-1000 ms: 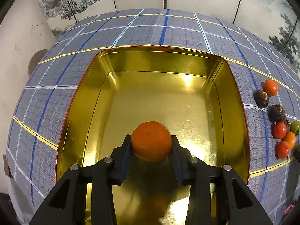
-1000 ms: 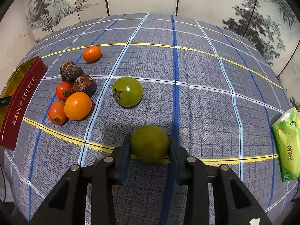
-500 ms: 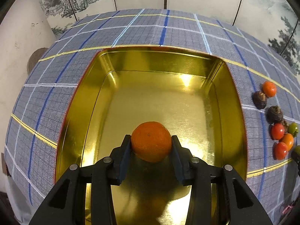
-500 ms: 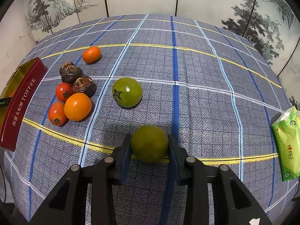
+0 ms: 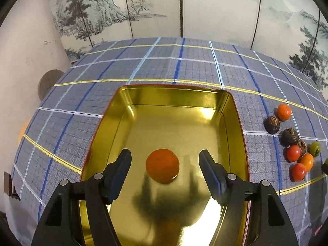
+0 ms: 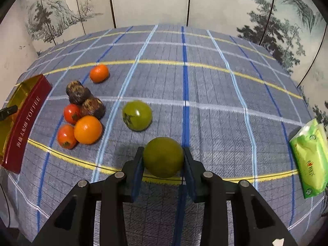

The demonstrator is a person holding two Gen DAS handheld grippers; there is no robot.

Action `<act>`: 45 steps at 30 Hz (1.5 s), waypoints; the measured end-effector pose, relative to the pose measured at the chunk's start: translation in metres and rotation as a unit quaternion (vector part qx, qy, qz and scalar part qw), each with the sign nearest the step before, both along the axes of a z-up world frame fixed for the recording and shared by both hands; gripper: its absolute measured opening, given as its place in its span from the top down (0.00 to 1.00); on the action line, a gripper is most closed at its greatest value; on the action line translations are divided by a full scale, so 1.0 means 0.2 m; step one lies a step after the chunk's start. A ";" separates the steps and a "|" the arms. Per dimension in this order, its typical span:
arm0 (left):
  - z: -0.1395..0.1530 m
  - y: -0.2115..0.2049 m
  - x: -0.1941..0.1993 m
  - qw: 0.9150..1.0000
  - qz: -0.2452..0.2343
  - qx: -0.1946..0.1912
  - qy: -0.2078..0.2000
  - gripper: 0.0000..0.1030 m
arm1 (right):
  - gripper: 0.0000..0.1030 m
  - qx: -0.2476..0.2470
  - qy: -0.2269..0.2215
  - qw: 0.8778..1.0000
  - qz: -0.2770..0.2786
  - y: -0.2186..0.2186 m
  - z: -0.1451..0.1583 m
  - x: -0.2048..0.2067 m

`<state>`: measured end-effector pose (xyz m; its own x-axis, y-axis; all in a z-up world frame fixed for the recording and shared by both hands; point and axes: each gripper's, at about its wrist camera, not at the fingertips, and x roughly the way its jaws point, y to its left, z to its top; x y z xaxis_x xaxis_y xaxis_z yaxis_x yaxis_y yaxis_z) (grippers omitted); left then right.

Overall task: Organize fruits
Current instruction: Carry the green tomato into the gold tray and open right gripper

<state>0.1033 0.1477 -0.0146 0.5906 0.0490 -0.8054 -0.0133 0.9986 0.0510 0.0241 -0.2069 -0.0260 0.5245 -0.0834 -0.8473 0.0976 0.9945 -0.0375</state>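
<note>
One mandarin [image 5: 162,165] sits loose in the gold tin [image 5: 235,110] between the left hand-held gripper's [image 5: 165,163] opening jaws, free to roll, while the right hand-held gripper [image 6: 163,160] clamps a green tomato [image 6: 163,156].

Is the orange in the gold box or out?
In. The orange sits on the gold box's floor, free between the left gripper's opening jaws.

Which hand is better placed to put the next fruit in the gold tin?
Right: its hand-held gripper already grips a round green fruit. The left hand-held gripper is opening, empty, above the gold metal tin.
</note>
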 end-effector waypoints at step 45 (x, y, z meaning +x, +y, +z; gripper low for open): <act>0.12 0.62 -0.42 0.987 0.158 0.023 -0.033 0.22 | 0.68 0.013 -0.025 0.942 0.333 1.46 0.10 0.33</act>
